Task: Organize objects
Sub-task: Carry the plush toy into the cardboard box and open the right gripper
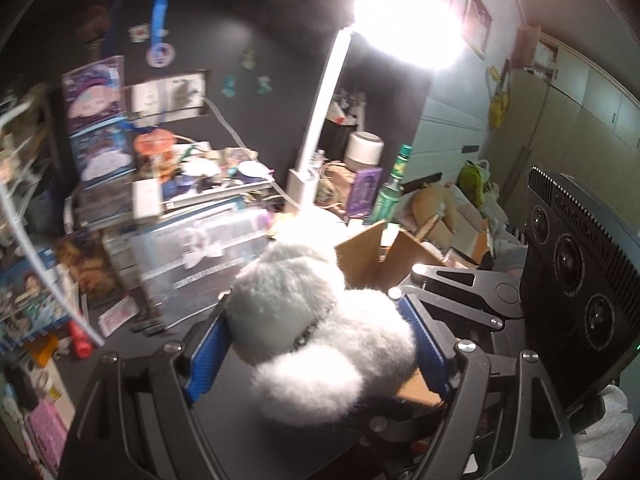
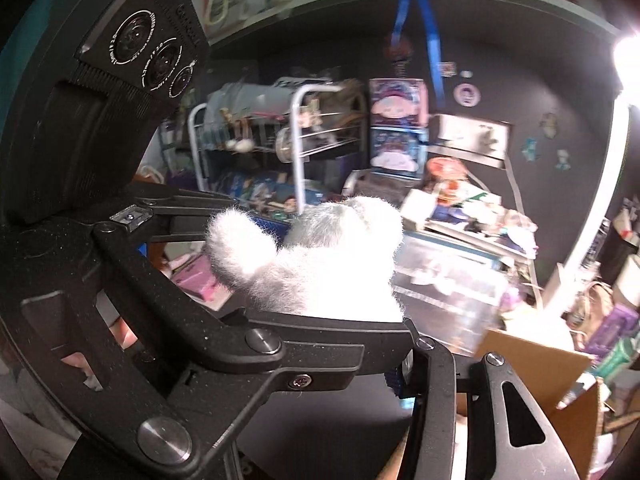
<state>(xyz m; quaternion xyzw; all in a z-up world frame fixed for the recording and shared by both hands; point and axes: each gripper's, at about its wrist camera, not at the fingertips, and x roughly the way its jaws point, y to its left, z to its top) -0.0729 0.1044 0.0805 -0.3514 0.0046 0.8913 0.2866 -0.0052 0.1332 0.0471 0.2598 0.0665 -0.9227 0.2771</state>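
A fluffy white plush toy (image 1: 304,320) sits between the blue pads (image 1: 206,356) of my left gripper (image 1: 316,312), which press on both its sides and hold it above the dark desk. In the right wrist view the same plush toy (image 2: 320,256) shows inside the left gripper (image 2: 312,268), which crosses the frame and blocks most of it. My right gripper (image 1: 404,280) comes in from the right, its tips close beside the plush and the left gripper's right pad. Only one of its fingers (image 2: 500,408) shows in its own view. I cannot tell whether it grips anything.
An open cardboard box (image 1: 376,256) stands just behind and right of the plush. A lit white desk lamp (image 1: 320,120) glares above. A clear plastic case (image 1: 200,252), stacked boxes, a green bottle (image 1: 394,188) and clutter crowd the desk. A wire rack (image 2: 304,136) stands at left.
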